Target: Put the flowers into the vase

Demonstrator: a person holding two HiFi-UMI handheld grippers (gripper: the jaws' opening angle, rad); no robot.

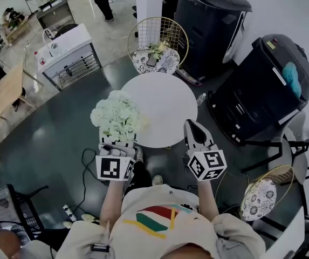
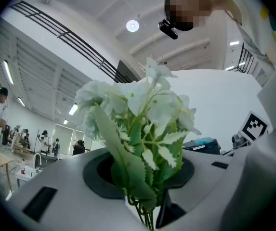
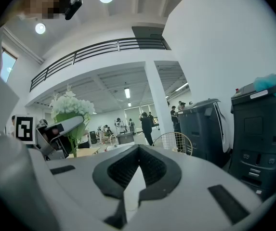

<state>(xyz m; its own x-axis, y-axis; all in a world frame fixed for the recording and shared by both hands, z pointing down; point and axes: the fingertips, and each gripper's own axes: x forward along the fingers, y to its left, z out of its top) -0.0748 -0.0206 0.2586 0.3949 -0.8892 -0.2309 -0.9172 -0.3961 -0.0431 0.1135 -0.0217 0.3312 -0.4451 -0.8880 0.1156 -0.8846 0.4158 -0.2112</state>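
- The flowers sit in the left gripper: their thin green stems run down between its two jaws, which are closed on them, and the blooms and leaves rise above the jaw tips
- In the head view the bunch stands just beyond the left gripper's marker cube and covers its jaw tips, over the near left edge of the round white table
- The right gripper has its jaws drawn together with nothing between them; it is level with the left one, at the table's near right edge, well apart from the flowers
- Count: one bunch of flowers, two grippers, one table, two wire-backed chairs each with a patterned cushion, two big dark bins
- One chair stands beyond the table, the other at the person's right side; both bins stand to the right of the table
- The bunch is a rounded dome of many small white, faintly greenish blossoms, tightly packed
- From close by, toothed green leaves show among the petals, one long leaf hanging down the front, and several thin stems gathered at the bottom
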